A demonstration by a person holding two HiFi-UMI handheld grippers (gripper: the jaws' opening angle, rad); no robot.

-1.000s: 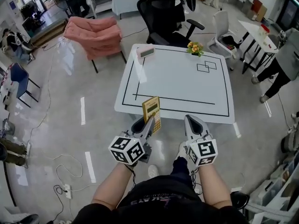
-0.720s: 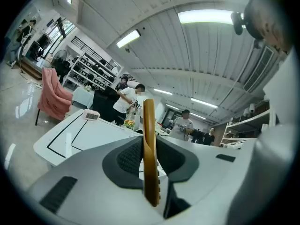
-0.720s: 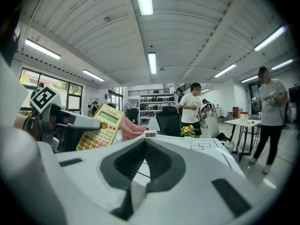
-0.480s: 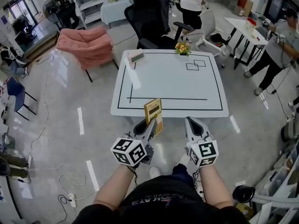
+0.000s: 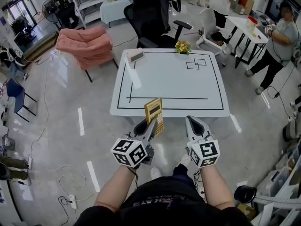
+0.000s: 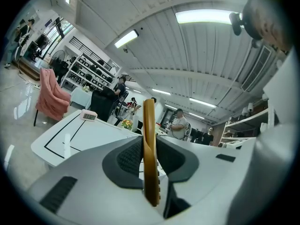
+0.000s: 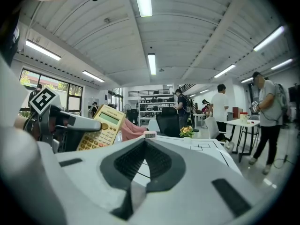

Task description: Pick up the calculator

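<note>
My left gripper (image 5: 149, 124) is shut on a yellow calculator (image 5: 154, 114), holding it upright and clear of the white table (image 5: 141, 108), just in front of the table's near edge. In the left gripper view the calculator (image 6: 149, 149) shows edge-on, pinched between the two dark pads. My right gripper (image 5: 192, 124) is shut with nothing in it, level with the left one and to its right. The right gripper view shows its pads (image 7: 161, 161) pressed together and the calculator (image 7: 102, 127) with its keys and display at the left, held in the left gripper.
On the table stand a small pink clock (image 5: 137, 56) at the far left corner and a pot of yellow flowers (image 5: 182, 46) at the far edge. A black office chair (image 5: 150, 18) and a pink chair (image 5: 84, 44) stand beyond it. A person (image 5: 277, 41) stands at the right.
Both grippers and the calculator kept their place in the view. The table has slid a little farther away and left, and people at the back have moved.
</note>
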